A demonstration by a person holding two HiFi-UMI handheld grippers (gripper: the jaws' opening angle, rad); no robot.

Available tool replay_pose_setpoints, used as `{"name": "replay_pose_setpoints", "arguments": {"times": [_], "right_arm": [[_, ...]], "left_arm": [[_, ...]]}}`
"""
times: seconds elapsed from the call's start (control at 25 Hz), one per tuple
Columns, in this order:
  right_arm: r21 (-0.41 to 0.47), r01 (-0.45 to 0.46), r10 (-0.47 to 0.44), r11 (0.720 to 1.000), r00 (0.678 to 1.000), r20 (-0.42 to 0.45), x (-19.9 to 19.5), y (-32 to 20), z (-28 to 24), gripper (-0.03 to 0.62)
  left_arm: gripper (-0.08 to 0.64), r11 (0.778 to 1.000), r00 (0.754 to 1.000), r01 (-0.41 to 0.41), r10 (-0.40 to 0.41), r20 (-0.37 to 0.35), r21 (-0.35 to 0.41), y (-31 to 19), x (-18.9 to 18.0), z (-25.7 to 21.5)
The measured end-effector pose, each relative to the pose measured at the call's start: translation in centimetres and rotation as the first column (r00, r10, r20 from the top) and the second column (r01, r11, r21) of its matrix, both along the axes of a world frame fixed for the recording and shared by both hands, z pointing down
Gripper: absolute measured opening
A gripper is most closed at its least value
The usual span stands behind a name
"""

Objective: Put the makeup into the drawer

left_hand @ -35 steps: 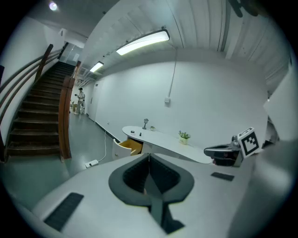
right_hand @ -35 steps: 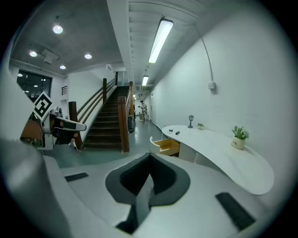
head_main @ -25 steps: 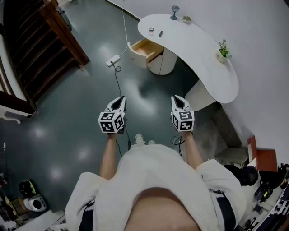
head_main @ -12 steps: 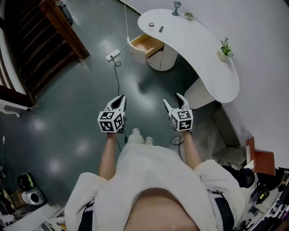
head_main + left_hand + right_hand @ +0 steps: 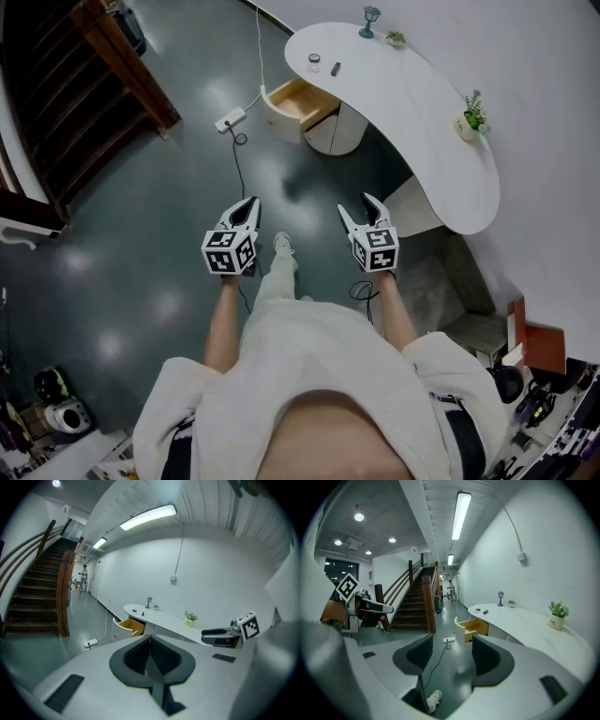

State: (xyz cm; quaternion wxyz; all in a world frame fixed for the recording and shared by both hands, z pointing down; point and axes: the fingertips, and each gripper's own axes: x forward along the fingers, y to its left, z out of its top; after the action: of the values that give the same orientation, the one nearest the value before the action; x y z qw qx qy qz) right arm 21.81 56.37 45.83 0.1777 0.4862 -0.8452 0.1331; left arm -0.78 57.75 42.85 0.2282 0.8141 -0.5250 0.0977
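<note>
Left gripper (image 5: pixel 250 202) is carried with jaws together, empty; right gripper (image 5: pixel 357 205), jaws just spread wide and empty, is judged readied for makeup (image 5: pixel 314 63) at twelve o'clock.

**GRIPPER AND ARM STATUS**

Both grippers are held out ahead of the body, side by side and well apart, and are tilted slightly downward. The left gripper (image 5: pixel 251 202) is carried on the bare left forearm (image 5: pixel 222 323). Its jaws are pressed together, with nothing between them. The right gripper (image 5: pixel 355 203) is carried on the right forearm (image 5: pixel 394 314). Its jaws are spread wide (they have just been opened, then drawn in slightly), and nothing is gripped. One shoe (image 5: pixel 282 245) is set forward between the two grippers.
</note>
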Motion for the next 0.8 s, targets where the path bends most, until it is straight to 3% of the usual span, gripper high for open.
{"name": "replay_pose_setpoints", "arguments": {"times": [0.8], "right_arm": [[-0.003, -0.085, 0.084, 0.996, 0.995, -0.047, -5.8, -26.2, -0.9, 0.233]], "left_arm": [[0.012, 0.995, 0.995, -0.098, 0.099, -0.030, 0.007, -28.1, -5.3, -0.6]]}}
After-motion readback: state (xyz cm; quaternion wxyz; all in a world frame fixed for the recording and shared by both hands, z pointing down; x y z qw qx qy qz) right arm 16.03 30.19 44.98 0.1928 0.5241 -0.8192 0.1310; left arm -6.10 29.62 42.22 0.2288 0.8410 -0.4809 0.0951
